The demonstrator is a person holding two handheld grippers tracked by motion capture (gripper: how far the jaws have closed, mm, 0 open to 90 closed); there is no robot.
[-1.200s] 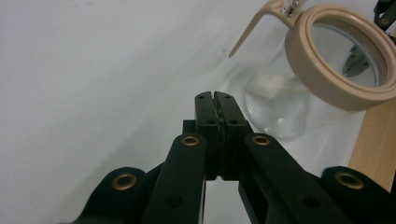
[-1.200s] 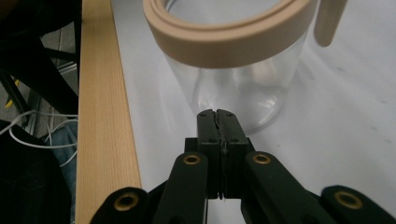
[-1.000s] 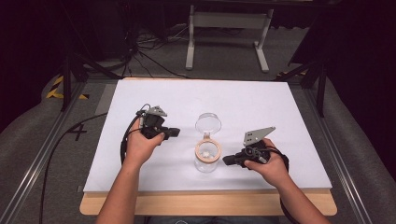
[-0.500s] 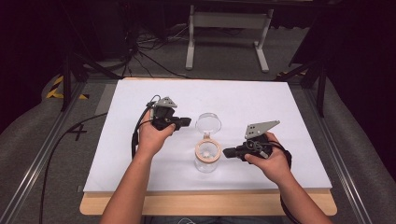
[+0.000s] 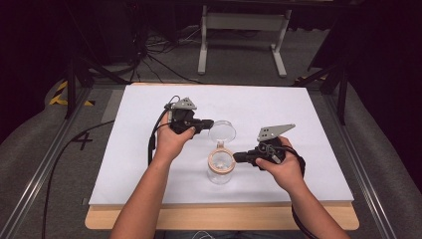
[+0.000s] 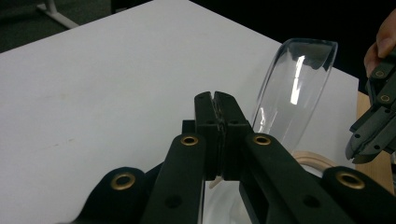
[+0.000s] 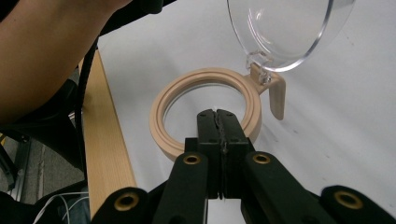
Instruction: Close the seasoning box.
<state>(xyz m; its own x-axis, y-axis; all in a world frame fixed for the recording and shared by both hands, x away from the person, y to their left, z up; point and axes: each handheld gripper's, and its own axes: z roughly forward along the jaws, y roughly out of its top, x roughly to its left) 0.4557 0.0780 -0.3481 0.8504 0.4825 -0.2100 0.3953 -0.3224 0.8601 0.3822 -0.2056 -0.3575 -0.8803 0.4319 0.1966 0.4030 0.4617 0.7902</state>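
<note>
A clear jar (image 5: 219, 175) with a beige ring collar (image 5: 214, 167) stands near the middle of the white table top. Its clear hinged lid (image 5: 222, 130) is swung up and back. My left gripper (image 5: 209, 123) is shut, its tip just left of the raised lid (image 6: 299, 84), with nothing between the jaws (image 6: 215, 95). My right gripper (image 5: 238, 157) is shut too. Its tip (image 7: 217, 112) lies over the near side of the beige ring (image 7: 205, 79), below the lid (image 7: 285, 28); I cannot tell whether it touches the rim.
The white sheet (image 5: 298, 109) covers a wooden board whose front edge (image 5: 224, 216) runs along the near side. A black cable (image 5: 152, 144) trails from the left gripper. Beyond the table stand a metal frame (image 5: 244, 22) and loose cables on the floor.
My left hand has moved right and away from me, bringing its gripper up beside the open lid. My right hand has lifted slightly beside the jar. Jar and lid stay as they were.
</note>
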